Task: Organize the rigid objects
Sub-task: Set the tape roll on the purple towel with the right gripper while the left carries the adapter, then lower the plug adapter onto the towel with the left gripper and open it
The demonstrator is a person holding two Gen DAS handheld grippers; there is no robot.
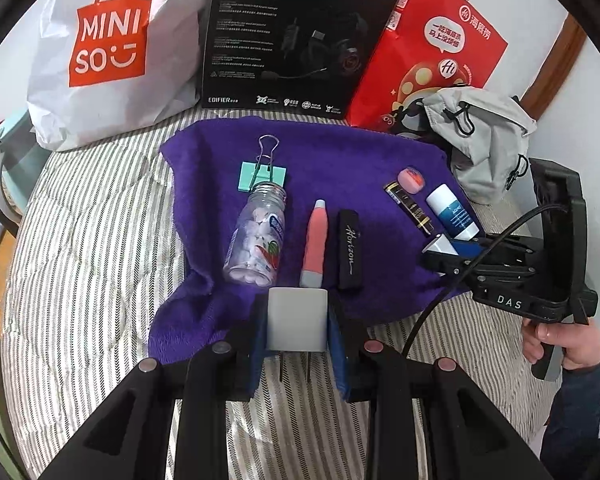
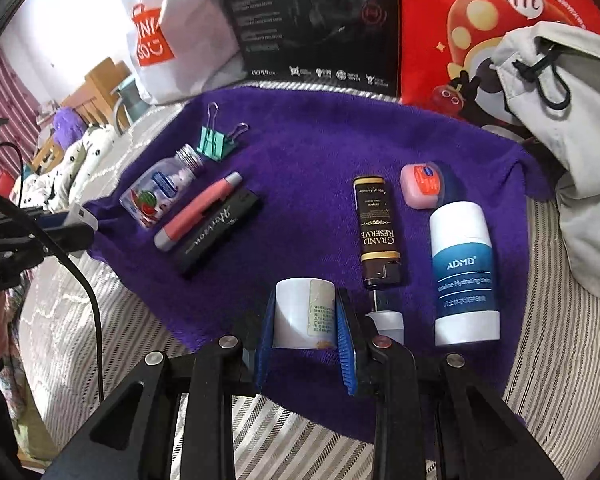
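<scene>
Left claw (image 1: 297,322) clamped on a white plug adapter (image 1: 297,318) at the near edge of the purple towel (image 1: 340,152); right claw (image 2: 305,318) clamped on a white cylindrical container (image 2: 305,314) over the towel's near edge, beside the ADMD balm stick (image 2: 464,276).

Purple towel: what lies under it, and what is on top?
Under the purple towel is striped bedding; anything else beneath is covered. On top: binder clip, candy bottle, pink pen, black Horizon case, lighter, pink tin, ADMD balm.

far beyond the tongs: white miniso bag (image 1: 108,52), black headset box (image 1: 296,36), red paper bag (image 1: 432,52), grey pouch (image 1: 484,136) at right.
</scene>
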